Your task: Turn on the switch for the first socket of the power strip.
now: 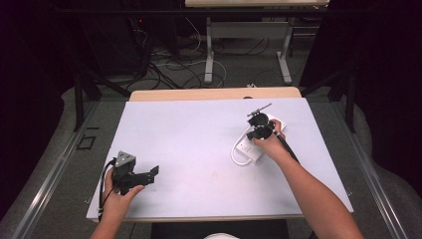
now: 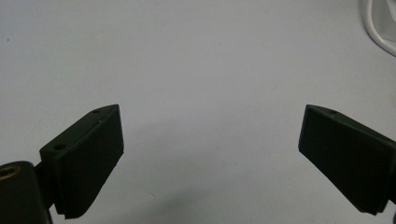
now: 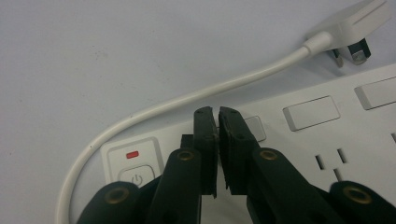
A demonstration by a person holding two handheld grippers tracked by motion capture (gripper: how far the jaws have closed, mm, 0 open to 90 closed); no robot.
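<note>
Two grippers: we hold one in each hand over the white table (image 1: 199, 149).
Right gripper (image 3: 215, 112): we see its jaws nearly together, a thin slit between the pads, nothing clamped in them; the tips sit over the power strip (image 3: 327, 140), whether touching it we cannot tell.
Left gripper (image 2: 210, 135): its jaws stand wide apart and empty, with bare table between them, well apart from the strip.
Power strip: it lies flat right under the right gripper's tips; the power button (image 3: 136, 178) with its red light (image 3: 132, 154) is just to the left of the jaws in the right gripper view, the socket covers to the right.
Cord (image 3: 187, 100): it loops from the button end, behind the jaw tips, out to the plug (image 3: 350, 23) lying far right beyond the strip.
Body: we judge it stiff, light, smooth plastic, likely to slide on the table if pushed sideways.
Cord feel: we judge it springy and bendy; it will drag the strip if pulled.
Where to hold: we would take the strip across its narrow width at the long edges, or pinch the plug's body; the flat top gives no grip.
Button: closed tips pressed straight down suit it.
</note>
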